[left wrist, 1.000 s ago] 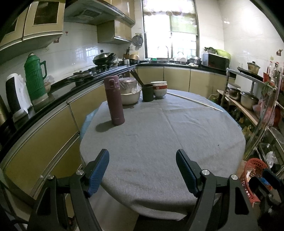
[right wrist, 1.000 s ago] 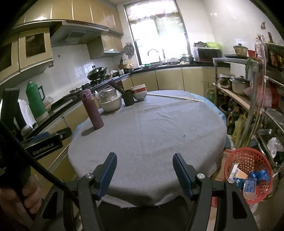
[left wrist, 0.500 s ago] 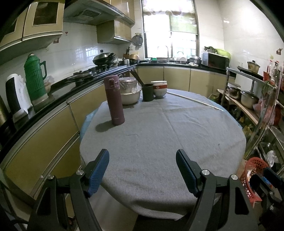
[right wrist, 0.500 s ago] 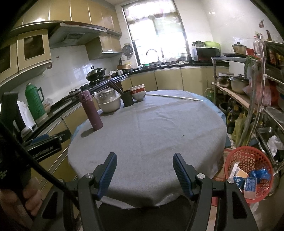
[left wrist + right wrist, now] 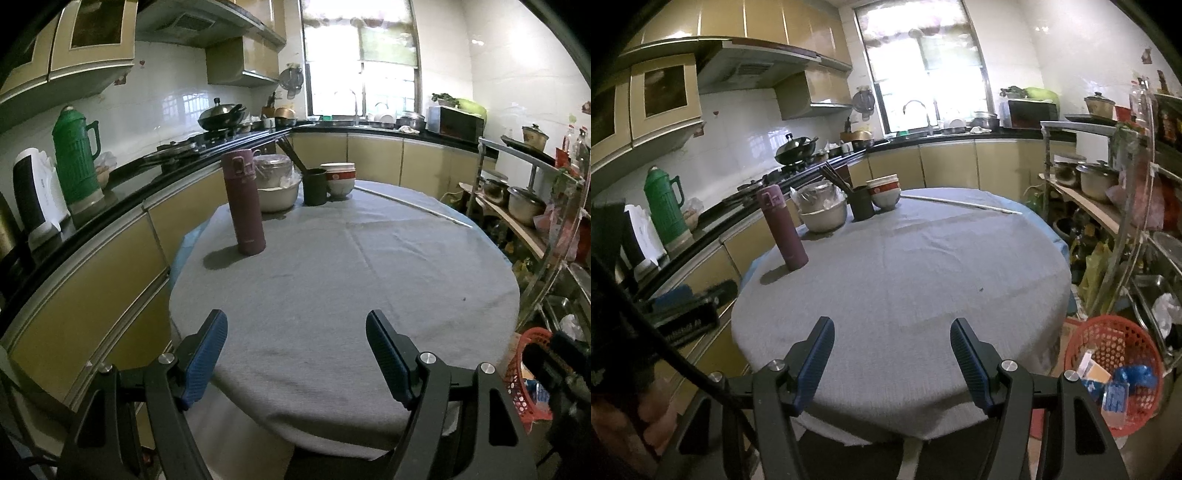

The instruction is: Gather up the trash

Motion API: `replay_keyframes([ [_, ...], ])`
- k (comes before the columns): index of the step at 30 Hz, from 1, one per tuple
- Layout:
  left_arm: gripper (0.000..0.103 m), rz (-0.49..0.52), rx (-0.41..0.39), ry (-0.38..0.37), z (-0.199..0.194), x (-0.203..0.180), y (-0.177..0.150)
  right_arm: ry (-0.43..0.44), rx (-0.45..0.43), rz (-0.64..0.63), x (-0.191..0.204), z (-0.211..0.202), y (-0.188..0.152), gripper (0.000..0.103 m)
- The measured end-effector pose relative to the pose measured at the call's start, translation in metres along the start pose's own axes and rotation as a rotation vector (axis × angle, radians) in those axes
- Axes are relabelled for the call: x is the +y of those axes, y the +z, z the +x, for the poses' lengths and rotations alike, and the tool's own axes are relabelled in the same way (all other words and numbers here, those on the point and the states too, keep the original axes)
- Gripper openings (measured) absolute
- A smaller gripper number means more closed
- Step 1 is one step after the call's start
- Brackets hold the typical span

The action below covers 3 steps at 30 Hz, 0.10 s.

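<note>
A red plastic basket [image 5: 1115,365] on the floor right of the table holds several pieces of trash: blue wrappers [image 5: 1134,374] and a pale carton [image 5: 1087,363]. Its rim [image 5: 522,373] shows at the right edge of the left wrist view. My left gripper [image 5: 296,336] hovers open over the near edge of the round table [image 5: 343,280], nothing between its blue pads. My right gripper [image 5: 892,345] is likewise open and empty above the same edge. The grey tablecloth shows only a tiny dark speck [image 5: 981,290].
A maroon flask [image 5: 245,206], a covered metal bowl [image 5: 277,184], a dark cup with chopsticks [image 5: 314,186], stacked bowls [image 5: 338,181] and a long thin rod [image 5: 410,205] sit at the table's far side. Counter left, metal shelves [image 5: 1108,206] right. The other gripper's body [image 5: 683,314] and a hand show lower left.
</note>
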<state>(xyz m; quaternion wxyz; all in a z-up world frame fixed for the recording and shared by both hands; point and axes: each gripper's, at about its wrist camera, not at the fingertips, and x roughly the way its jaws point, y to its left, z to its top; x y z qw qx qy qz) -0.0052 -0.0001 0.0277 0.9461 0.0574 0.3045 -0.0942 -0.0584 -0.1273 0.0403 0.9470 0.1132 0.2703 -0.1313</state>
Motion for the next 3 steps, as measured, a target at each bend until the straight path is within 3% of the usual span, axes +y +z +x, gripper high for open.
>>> replay_keyframes([
  [3,0.078,-0.008,0.025,-0.012,0.010,0.000,0.002,0.001,0.011,-0.013,0.000,0.016,0.010,0.070],
])
